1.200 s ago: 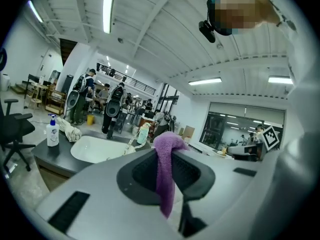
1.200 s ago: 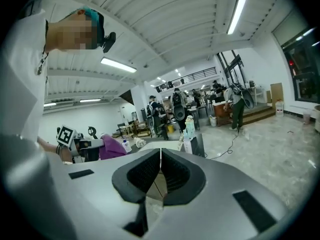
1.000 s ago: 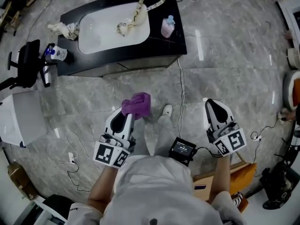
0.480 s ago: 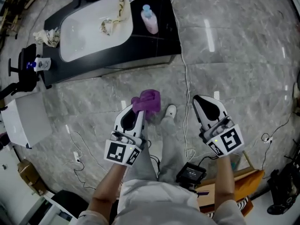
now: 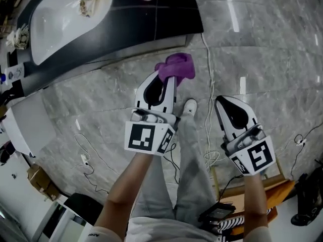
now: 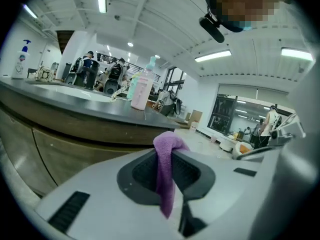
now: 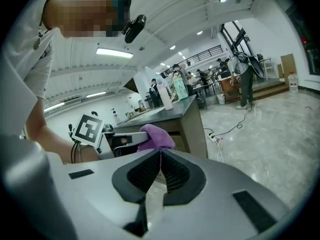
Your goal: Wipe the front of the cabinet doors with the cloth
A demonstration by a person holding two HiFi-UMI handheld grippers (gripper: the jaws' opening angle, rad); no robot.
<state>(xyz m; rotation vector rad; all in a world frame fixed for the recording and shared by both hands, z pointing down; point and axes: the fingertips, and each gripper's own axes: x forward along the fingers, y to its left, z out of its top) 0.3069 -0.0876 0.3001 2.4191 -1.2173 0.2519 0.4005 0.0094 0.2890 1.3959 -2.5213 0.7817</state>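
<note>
The left tongs (image 5: 168,79) are clenched on the purple cloth (image 5: 176,67), which is near the cabinet doors (image 6: 45,154) under the desk (image 5: 151,24) but not yet touching them. The right tongs (image 5: 222,101) are closed on nothing. Only a fold is pinched, so rubbing could drag the cloth free. The sink (image 5: 53,29) holds a pale tangle (image 5: 93,0).

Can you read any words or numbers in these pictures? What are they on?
No words or numbers can be read.
Square markers on the left gripper and right gripper: black-and-white patterns, no letters.
Pink plastic bottle label: too blurred.
White pump bottle label: too small.
Purple cloth: no print.
</note>
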